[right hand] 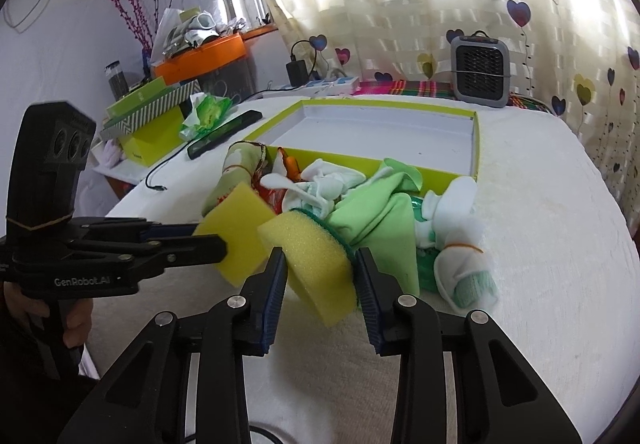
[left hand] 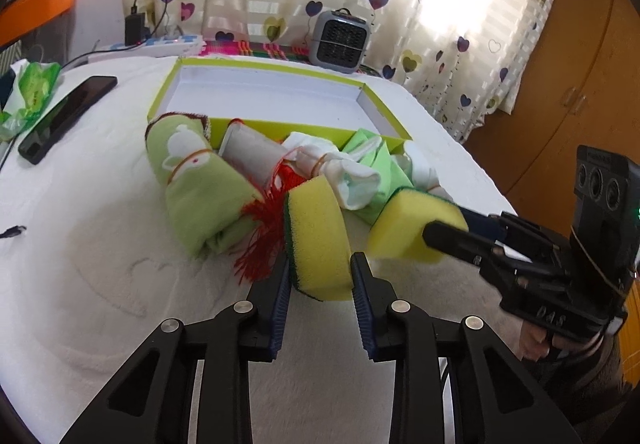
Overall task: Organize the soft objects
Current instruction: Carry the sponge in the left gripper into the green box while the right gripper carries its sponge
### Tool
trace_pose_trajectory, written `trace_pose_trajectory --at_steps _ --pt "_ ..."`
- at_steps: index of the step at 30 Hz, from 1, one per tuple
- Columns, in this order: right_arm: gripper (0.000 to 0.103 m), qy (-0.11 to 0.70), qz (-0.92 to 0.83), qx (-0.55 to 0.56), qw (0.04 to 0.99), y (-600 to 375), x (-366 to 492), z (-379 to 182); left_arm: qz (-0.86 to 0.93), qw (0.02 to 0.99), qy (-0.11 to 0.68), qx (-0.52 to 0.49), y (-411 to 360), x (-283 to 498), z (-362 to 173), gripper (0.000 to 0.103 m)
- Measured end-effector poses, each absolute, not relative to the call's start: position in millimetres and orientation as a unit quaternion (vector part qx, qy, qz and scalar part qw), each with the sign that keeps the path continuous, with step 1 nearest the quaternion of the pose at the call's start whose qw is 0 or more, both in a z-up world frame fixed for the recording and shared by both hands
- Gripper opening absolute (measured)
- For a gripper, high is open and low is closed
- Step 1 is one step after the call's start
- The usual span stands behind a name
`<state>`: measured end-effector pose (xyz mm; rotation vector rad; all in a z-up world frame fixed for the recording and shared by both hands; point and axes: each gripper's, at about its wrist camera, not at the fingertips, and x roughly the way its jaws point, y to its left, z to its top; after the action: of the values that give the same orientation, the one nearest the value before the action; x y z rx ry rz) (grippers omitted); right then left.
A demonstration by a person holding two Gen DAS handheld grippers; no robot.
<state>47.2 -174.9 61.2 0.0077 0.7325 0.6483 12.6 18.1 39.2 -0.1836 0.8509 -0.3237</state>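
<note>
Hiding part of the heap behind them, two yellow sponges are sitting clenched in the tongs: the left tongs (left hand: 320, 276) are gripping the left sponge (left hand: 318, 240), and the right tongs (right hand: 320, 276) are gripping the right sponge (right hand: 316, 264), both held just above the white fluffy cover (left hand: 100, 244) near its front edge. Each sponge's green scouring side is mostly turning away. Just behind them the soft pile is lying tangled and hard to separate: a rolled green towel (left hand: 192, 180), white socks (left hand: 352, 180), a light green cloth (right hand: 380, 220) and red fringe (left hand: 260, 240), all resting against the near wall of the shallow lime-edged box (left hand: 256, 84), whose white inside is showing bare. A heart-print curtain (left hand: 400, 4) is glowing with daylight behind a small grey heater (left hand: 340, 40). Only the right wrist view is showing an orange tub (right hand: 204, 60) and pink twigs (right hand: 132, 8); only the left is showing a wooden cabinet (left hand: 568, 64). A black phone (left hand: 64, 120) is lying to the left
</note>
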Motion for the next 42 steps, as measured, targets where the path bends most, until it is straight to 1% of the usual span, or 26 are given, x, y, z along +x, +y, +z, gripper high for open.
trace_pose_trajectory --at_steps 5,14,22,31,42 --pt "0.036 0.349 0.309 0.024 0.885 -181.3 44.3 66.6 -0.171 0.895 0.403 -0.085 20.4 3.9 45.7 0.028" --pt "0.036 0.34 0.291 0.028 0.894 -191.6 37.4 73.2 -0.197 0.891 0.406 -0.056 22.3 -15.7 51.7 0.028" --pt "0.036 0.321 0.282 0.032 0.903 -195.7 41.8 88.9 -0.212 0.904 0.365 -0.07 33.2 -15.1 84.4 0.028" --pt "0.036 0.307 0.27 0.039 0.912 -197.9 51.7 104.5 -0.204 0.92 0.328 -0.071 47.9 7.4 115.3 0.028" --pt "0.036 0.316 0.243 0.027 0.917 -193.2 98.4 114.9 -0.174 0.915 0.352 -0.087 71.6 75.2 110.8 0.028"
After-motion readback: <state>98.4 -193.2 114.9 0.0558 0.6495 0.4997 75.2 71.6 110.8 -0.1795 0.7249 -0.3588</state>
